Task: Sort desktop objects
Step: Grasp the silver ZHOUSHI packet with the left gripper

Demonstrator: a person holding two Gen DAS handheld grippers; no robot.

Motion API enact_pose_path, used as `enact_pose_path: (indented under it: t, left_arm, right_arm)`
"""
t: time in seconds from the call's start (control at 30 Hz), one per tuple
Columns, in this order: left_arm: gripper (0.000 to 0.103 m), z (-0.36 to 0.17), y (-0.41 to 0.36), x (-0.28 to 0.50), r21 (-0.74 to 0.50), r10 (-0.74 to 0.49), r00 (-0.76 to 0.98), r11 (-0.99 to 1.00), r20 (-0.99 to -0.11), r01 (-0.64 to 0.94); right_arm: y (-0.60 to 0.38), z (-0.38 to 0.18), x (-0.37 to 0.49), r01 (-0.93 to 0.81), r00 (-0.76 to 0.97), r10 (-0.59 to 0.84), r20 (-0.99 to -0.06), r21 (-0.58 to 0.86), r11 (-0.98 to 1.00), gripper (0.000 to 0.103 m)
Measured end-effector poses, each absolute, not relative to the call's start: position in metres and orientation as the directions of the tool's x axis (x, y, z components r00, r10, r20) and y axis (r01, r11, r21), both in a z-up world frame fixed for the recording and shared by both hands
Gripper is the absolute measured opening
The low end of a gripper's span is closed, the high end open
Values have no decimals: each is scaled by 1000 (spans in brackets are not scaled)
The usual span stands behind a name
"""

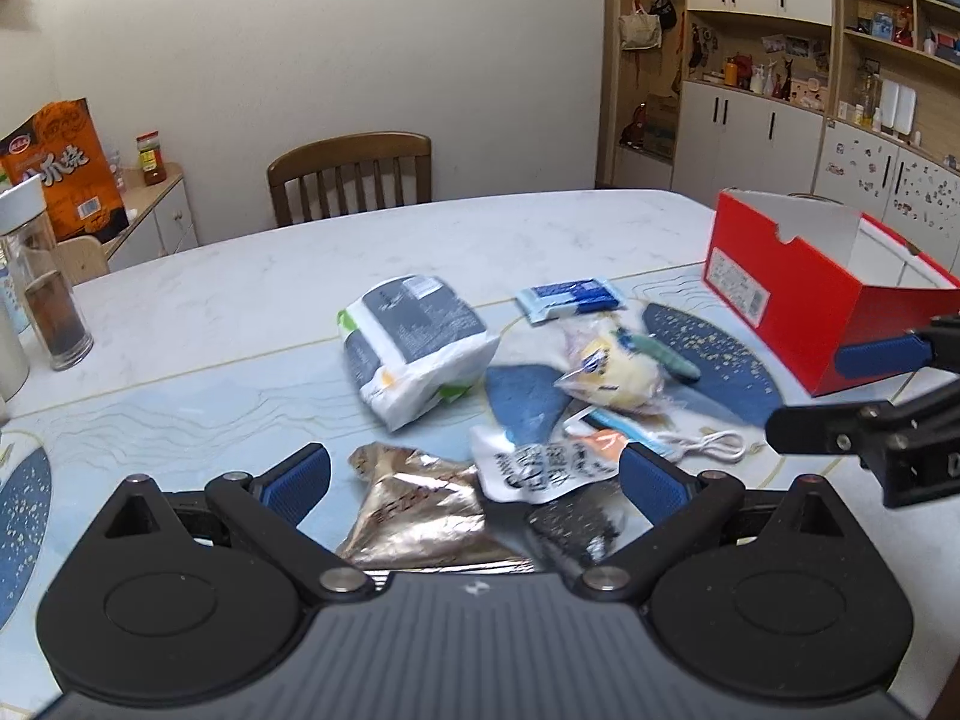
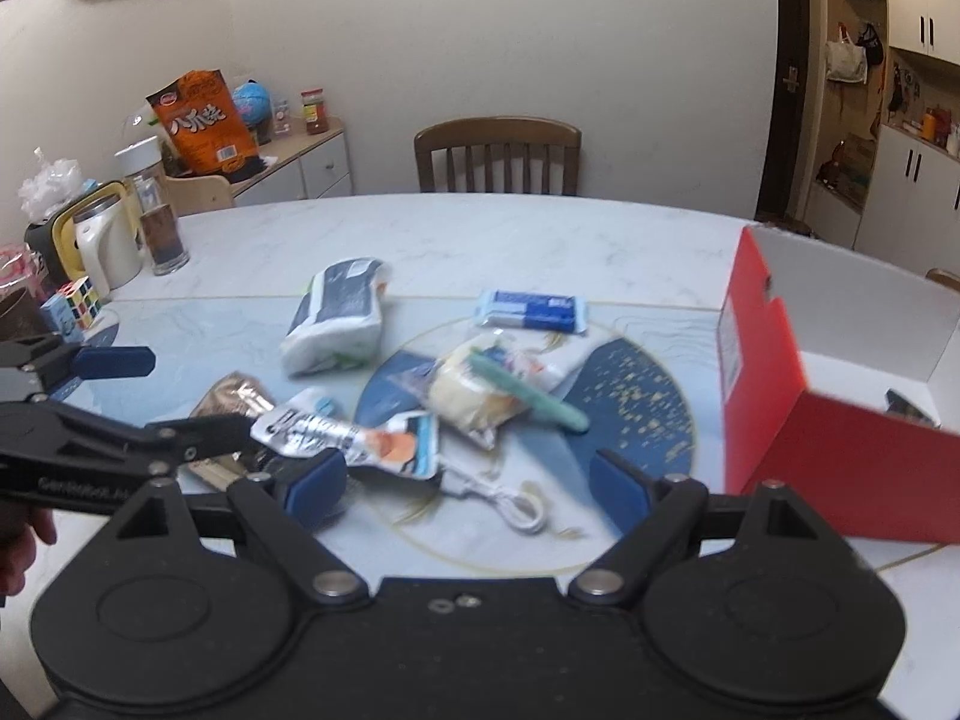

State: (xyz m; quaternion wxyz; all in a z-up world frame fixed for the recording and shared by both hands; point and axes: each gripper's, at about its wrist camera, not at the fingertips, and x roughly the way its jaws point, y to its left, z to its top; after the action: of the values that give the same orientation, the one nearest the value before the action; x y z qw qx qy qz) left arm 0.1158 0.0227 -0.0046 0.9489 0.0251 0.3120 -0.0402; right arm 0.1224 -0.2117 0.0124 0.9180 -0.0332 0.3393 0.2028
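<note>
On the tabletop (image 1: 240,252), under the left gripper (image 1: 474,480), jaws wide and empty, lies a foil pouch (image 1: 414,510): light, crinkly, slippery; pinch its edge. The right gripper (image 2: 468,486) is wide open too, empty.

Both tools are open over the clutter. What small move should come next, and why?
Probably lower the left tool onto the gold foil packet: its fingers are open with the packet lying between them. The right tool is open too, and the red box waits.
</note>
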Motion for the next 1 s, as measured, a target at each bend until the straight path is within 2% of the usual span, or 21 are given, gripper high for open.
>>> enact_pose_path:
  t: [0.4,1.0]
  left_arm:
    - [103,-29,41,122,33,-23,794,998,-607,54]
    - [103,-46,55,137,-36,-75,769,997,-635,68]
  right_arm:
    - [-163,-13,98,-435,714,354,-604,14,900,88]
    - [-126,-57,107,-419,714,313,-627,-25,907,83]
